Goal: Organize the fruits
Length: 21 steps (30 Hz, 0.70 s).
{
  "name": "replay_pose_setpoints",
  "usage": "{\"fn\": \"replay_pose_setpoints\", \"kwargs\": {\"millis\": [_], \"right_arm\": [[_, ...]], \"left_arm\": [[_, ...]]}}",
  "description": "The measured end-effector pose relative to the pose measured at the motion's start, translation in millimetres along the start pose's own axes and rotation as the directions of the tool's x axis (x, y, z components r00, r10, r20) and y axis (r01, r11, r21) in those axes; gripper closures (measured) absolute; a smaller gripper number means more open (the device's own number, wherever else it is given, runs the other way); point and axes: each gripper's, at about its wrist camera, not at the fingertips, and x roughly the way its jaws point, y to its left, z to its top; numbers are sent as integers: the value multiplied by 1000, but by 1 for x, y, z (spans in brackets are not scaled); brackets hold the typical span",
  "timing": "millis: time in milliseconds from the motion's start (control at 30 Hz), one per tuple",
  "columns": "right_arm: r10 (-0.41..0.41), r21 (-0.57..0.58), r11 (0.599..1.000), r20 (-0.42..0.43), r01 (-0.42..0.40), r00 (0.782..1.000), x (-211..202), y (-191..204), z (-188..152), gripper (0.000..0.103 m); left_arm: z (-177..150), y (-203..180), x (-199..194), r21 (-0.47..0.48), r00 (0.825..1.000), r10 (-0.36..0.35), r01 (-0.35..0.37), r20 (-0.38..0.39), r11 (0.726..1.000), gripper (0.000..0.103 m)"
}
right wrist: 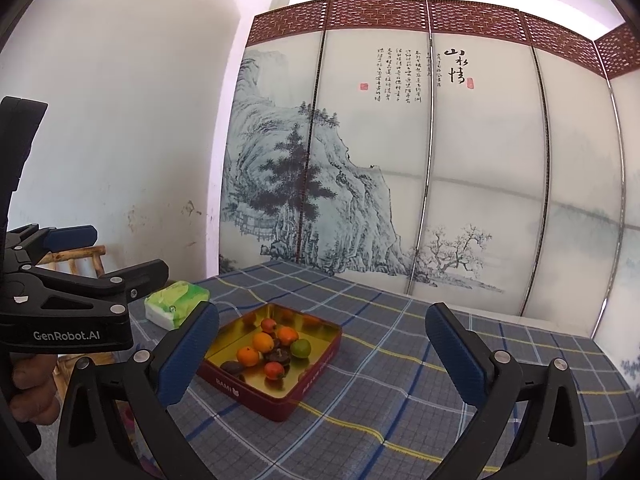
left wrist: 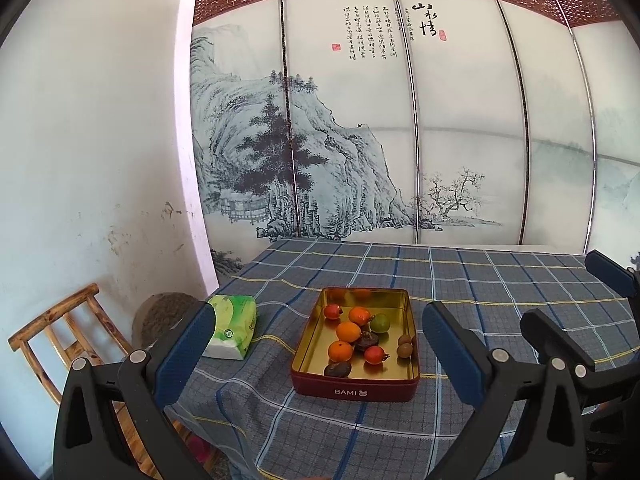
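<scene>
1. Left wrist view. The left gripper (left wrist: 316,344) has its fingers spread wide with nothing between them; it is held above the near edge of the table (left wrist: 500,280), aimed at the tin (left wrist: 354,392).
   - The tin is red outside and gold inside, lid off, and sits on the plaid cloth near the table's near-left corner.
   - The fruits (left wrist: 358,336) all lie inside the tin: three orange ones, two small red ones, one green one, two small brown round ones by the right wall and two dark wrinkled ones.
   - A tissue pack (left wrist: 232,326) lies just left of the tin, apart from it. No fruit shows on the cloth.
   - The right gripper's body enters at the far right edge.

2. Right wrist view. The right gripper (right wrist: 322,354) is likewise released and holds nothing; it is set back from the tin's right side.
   - The fruits (right wrist: 272,350) are loosely heaped toward the middle of the tin (right wrist: 280,406). The brown pair is probably hidden behind the tin wall – I cannot be sure.
   - The left gripper is seen side-on at the left edge, with a hand (right wrist: 30,392) on its grip.

3. Step in hand (judgement). Neither gripper is near contact, and both hover clear of the table.
   - This fits fruit gathered into the tin with the job ended. It fits equally fruit waiting to be sorted out of the tin.
   - The pictures do not settle which, so I note no next move.
</scene>
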Motion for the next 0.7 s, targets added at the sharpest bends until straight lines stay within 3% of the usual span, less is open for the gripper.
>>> {"fn": "replay_pose_setpoints", "kwargs": {"millis": [433,600,700], "right_arm": [[11,30,1000,-48,-9,999,13,-12,-11,0],[0,40,999,-169,7,986,47,-59,-31,0],[-36,13,999,-326,42,945,86,-105,-56,0]], "left_arm": [[-6,-7,8,15,999,-21,21,-26,1000,0],[5,-9,21,11,1000,-14,15,-26,1000,0],[11,-12,31,12,998,-14,15,-64,1000,0]]}}
